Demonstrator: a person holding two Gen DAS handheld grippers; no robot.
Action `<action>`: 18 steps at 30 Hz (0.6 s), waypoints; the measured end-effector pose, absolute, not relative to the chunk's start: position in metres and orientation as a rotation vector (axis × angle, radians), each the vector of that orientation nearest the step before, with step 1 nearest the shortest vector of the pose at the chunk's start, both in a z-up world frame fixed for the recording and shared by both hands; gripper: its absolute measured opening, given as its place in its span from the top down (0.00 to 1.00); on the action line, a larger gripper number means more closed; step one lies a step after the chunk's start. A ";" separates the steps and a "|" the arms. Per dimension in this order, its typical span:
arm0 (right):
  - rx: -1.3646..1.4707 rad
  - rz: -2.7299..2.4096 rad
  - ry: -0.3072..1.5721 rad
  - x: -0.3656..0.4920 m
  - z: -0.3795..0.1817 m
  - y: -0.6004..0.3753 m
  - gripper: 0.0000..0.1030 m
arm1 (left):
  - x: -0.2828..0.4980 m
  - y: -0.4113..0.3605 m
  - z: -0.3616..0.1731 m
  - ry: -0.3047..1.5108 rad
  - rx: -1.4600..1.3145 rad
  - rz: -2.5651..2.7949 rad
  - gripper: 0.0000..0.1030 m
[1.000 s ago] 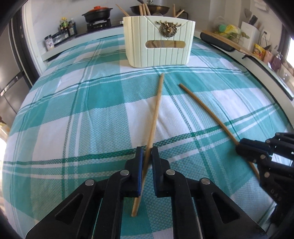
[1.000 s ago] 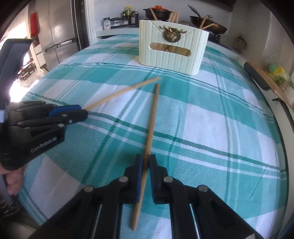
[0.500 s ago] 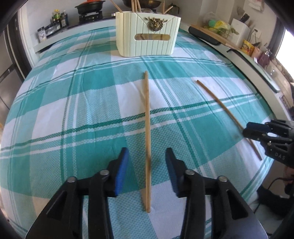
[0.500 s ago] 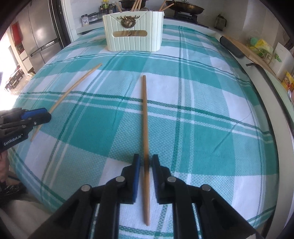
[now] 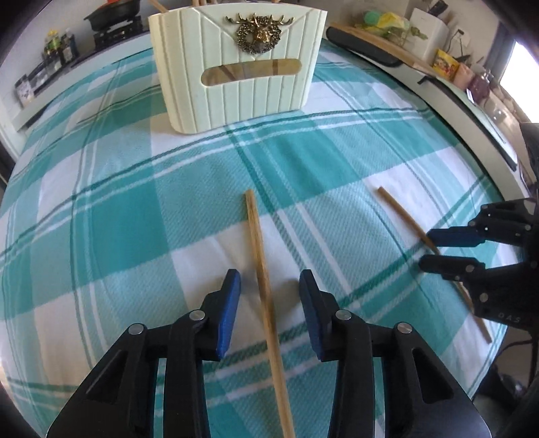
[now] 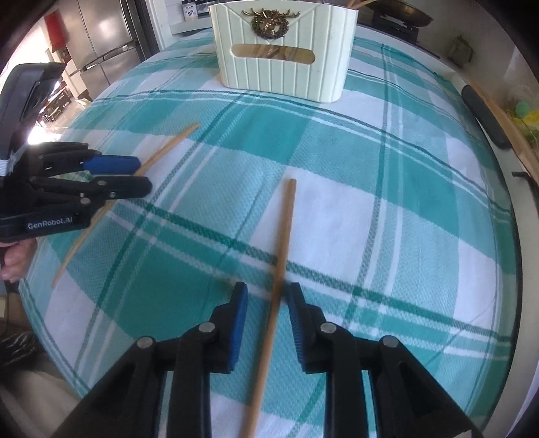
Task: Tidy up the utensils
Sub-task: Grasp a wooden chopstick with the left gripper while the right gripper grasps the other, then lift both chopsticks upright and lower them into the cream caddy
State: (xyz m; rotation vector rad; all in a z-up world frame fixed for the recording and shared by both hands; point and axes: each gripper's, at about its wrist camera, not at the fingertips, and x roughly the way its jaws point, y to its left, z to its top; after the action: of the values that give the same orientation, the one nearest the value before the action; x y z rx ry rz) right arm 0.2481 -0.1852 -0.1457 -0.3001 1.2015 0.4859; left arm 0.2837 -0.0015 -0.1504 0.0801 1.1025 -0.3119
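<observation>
Two wooden chopsticks lie on the teal checked tablecloth. In the left wrist view one chopstick lies between the fingers of my open left gripper, touching neither. In the right wrist view the other chopstick lies between the fingers of my open right gripper, close to the right finger. Each gripper also shows in the other view: the right gripper over its chopstick, the left gripper over its chopstick. A cream utensil holder with a brass deer emblem stands at the far side; it also shows in the right wrist view.
A stove with pots and jars stand behind the table on the left. A cutting board and packets line the counter on the right. A steel fridge stands at the far left. The table edge curves close on the right.
Both grippers have opened and let go of their chopsticks, the left first, then the right. Both chopsticks now lie on the cloth and both views have moved nearer the holder.
</observation>
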 end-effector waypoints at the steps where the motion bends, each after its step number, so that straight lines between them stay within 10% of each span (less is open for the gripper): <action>1: -0.291 0.490 1.201 0.256 -0.146 -0.182 0.76 | 0.291 -0.004 -0.150 1.113 0.087 -0.316 0.64; 7: -0.267 0.491 1.219 0.296 -0.148 -0.171 0.94 | 0.311 -0.012 -0.151 1.135 0.127 -0.319 0.96; 18: -0.050 0.514 0.976 0.287 -0.071 -0.196 0.95 | 0.285 0.023 -0.063 0.863 -0.012 -0.283 0.96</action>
State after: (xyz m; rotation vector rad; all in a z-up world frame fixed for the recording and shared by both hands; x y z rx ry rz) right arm 0.2873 -0.1957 -0.0708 -0.0499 0.9761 0.5136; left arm 0.2850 0.0234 -0.0633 -0.0120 0.8634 -0.2832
